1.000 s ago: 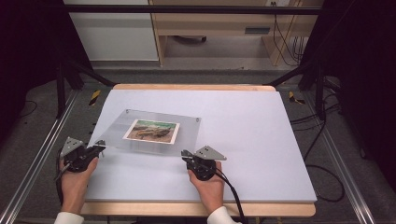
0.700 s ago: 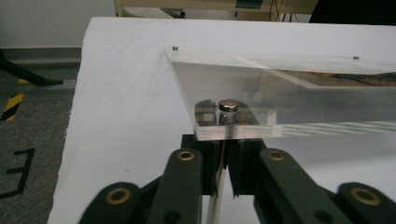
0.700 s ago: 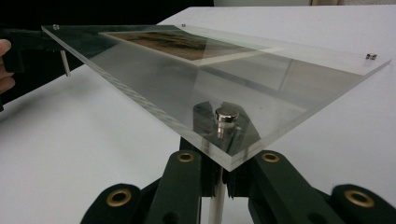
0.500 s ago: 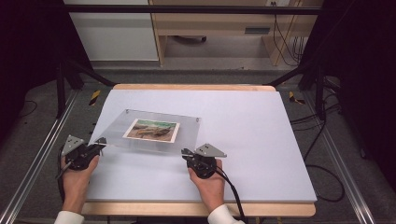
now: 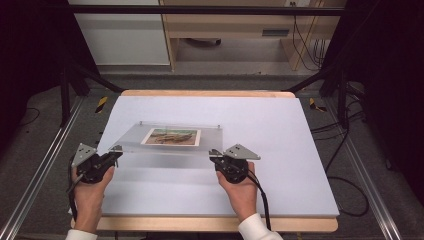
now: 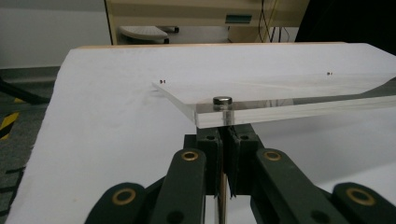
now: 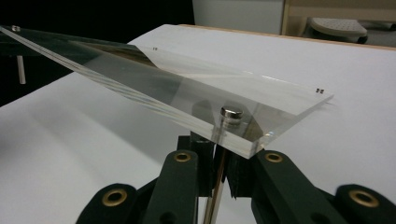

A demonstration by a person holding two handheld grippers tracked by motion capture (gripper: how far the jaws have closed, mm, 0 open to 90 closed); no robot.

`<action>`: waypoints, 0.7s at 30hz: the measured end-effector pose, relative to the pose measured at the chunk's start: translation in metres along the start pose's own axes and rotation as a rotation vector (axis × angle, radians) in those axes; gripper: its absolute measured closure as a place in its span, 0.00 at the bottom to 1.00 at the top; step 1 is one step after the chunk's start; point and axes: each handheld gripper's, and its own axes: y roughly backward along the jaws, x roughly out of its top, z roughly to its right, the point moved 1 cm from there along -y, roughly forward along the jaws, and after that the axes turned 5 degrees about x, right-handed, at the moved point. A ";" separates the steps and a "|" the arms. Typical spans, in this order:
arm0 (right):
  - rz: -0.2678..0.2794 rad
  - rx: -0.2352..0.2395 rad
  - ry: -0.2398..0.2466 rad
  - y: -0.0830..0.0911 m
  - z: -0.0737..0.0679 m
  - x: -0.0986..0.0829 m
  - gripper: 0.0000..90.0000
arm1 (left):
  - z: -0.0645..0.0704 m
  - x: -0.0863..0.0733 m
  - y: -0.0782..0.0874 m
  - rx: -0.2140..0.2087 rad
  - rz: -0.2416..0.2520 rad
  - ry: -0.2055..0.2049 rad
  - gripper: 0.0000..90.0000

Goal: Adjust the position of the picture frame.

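Frame held up by its two near corners.

I had the left gripper [image 5: 116,151] clenched on the peg under the near-left corner of the clear frame [image 5: 170,147], and the right gripper [image 5: 216,154] clenched on the near-right peg. The near edge stood lifted off the white table [image 5: 280,130]; far edge low, at or near the table. The photo [image 5: 171,136] sat mid-panel.

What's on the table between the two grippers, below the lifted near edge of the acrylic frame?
Nothing: in the high view the white table cover is bare between left gripper and right gripper, under the acrylic frame.
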 end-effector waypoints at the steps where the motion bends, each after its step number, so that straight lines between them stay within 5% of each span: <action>1: 0.000 0.000 0.000 0.000 0.000 0.000 0.92 | 0.000 0.000 0.000 0.000 0.000 0.000 0.94; 12: 0.020 -0.066 -0.004 0.047 0.042 0.004 0.92 | 0.061 0.016 -0.016 -0.034 0.037 -0.015 0.94; 21: 0.028 -0.100 -0.009 0.066 0.063 0.003 0.92 | 0.088 0.021 -0.024 -0.041 0.052 -0.035 0.94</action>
